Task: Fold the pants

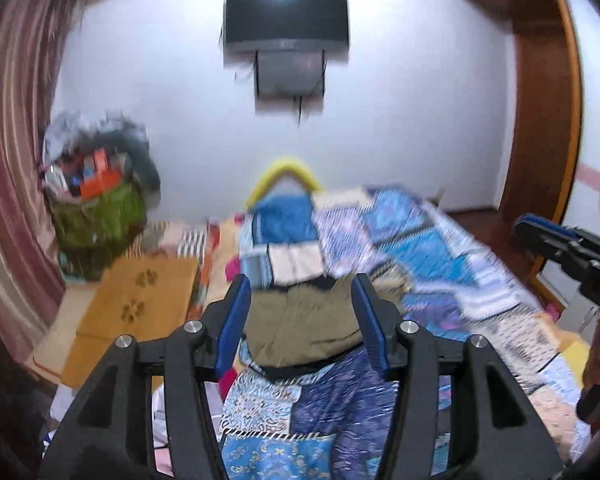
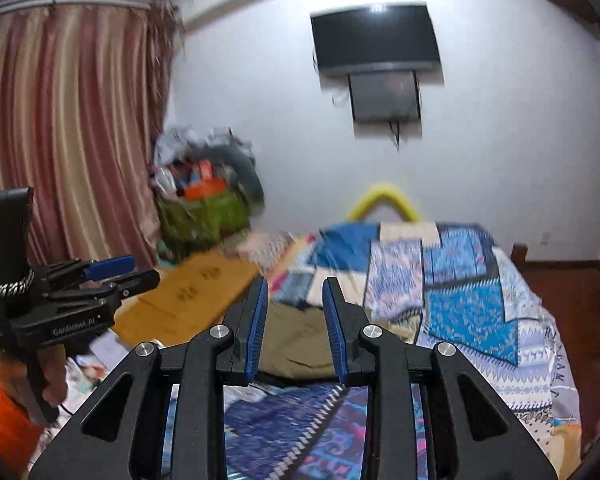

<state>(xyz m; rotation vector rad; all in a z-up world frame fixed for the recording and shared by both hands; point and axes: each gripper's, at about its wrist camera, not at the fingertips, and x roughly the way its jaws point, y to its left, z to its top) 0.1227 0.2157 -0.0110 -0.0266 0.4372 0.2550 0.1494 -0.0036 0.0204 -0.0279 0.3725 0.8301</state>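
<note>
Olive-brown pants [image 1: 300,328] lie folded in a compact bundle on the patchwork bedspread [image 1: 428,248]; they also show in the right wrist view [image 2: 296,340]. My left gripper [image 1: 302,284] is open and empty, raised above the pants. My right gripper [image 2: 295,286] is open and empty, also held above the pants. The right gripper appears at the right edge of the left wrist view [image 1: 540,236]. The left gripper appears at the left of the right wrist view [image 2: 112,270]. Both views are motion blurred.
A green bag [image 1: 100,216] stuffed with clutter stands by the striped curtain [image 1: 12,160]. An orange mat [image 1: 136,300] lies left of the bed. A TV [image 1: 286,20] hangs on the far wall. A wooden wardrobe [image 1: 540,100] stands at the right.
</note>
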